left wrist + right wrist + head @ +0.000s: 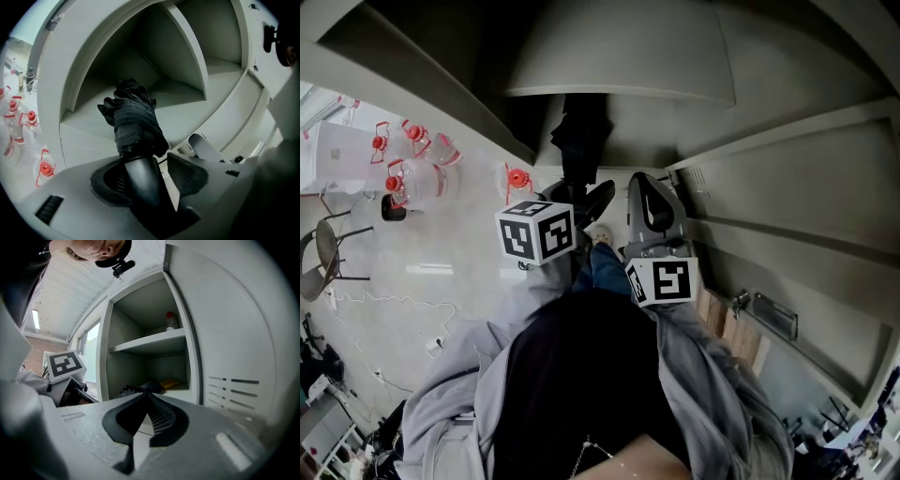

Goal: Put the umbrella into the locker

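person in a grey jacket
grey sleeves over a black top, blue jeans; left gripper and right gripper are grey, with black ribbed pads and white black-marked cubes.

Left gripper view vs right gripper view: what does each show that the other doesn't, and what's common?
Left gripper view only: the handle of the umbrella between the left gripper's open jaws, with a gap beside the right-hand pad; clear red-capped bottles at the left edge.
Right gripper view only: the right gripper, jaws together and empty; a red-capped bottle on the upper shelf; a yellow item on the lower shelf; the slotted locker door; the left gripper's marker cube.
Both: the black folded umbrella reaching into the open locker.
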{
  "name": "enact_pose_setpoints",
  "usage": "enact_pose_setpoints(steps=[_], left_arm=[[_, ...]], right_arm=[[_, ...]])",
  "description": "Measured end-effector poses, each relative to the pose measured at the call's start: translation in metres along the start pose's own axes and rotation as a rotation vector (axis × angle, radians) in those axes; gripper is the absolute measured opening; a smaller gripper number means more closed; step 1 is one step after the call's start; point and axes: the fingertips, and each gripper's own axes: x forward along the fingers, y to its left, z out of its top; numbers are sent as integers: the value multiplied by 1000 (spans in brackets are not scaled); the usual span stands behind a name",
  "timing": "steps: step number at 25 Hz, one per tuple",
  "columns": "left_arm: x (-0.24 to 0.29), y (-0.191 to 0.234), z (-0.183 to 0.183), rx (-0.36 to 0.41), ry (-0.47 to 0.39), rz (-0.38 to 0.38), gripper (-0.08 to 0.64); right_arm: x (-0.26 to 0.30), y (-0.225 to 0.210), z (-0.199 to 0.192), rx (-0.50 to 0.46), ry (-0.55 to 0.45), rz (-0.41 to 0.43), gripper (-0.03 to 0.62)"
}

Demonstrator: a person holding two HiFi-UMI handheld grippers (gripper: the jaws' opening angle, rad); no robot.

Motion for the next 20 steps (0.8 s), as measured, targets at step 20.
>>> enact_pose_setpoints(steps=[20], left_arm=[[-12,0,-8,339,-53,195,321]], right_arm=[[-8,11,-2,-11,3,-1,3]])
